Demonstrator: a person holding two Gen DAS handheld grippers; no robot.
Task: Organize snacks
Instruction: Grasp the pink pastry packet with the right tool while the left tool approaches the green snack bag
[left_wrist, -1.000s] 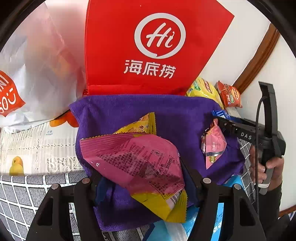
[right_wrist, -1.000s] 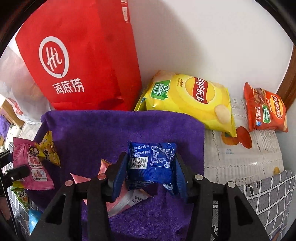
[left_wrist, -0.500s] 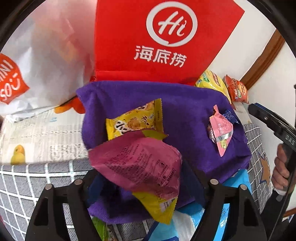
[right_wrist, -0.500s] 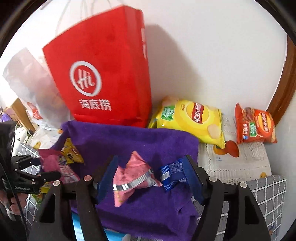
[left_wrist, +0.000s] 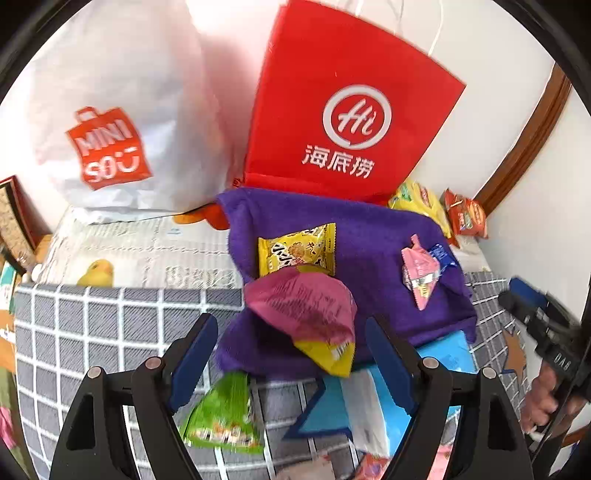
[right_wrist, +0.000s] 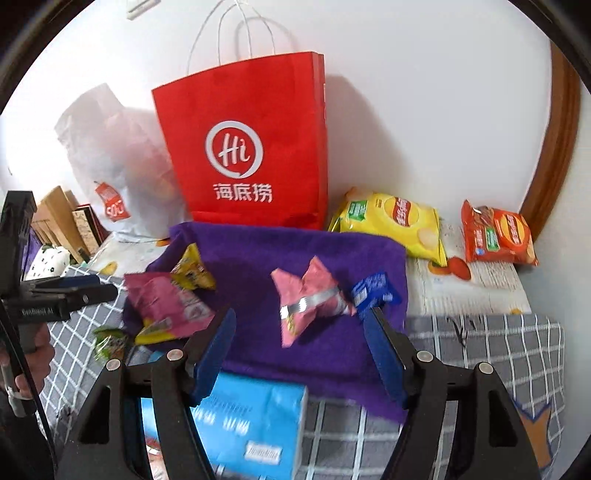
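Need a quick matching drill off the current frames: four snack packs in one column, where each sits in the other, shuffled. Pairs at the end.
1. magenta pack
2. green pack
3. orange-red chip bag
4. small blue packet

A. on the checked cloth, off the purple towel
B. by the wall, beside the yellow chip bag
C. on the towel, against the pink pack
D. at the towel's near left edge, partly over a yellow packet

Pairs: 1-D, 2-A, 3-B, 4-C

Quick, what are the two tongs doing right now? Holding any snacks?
Left tongs: open, holding nothing.
Right tongs: open, holding nothing.
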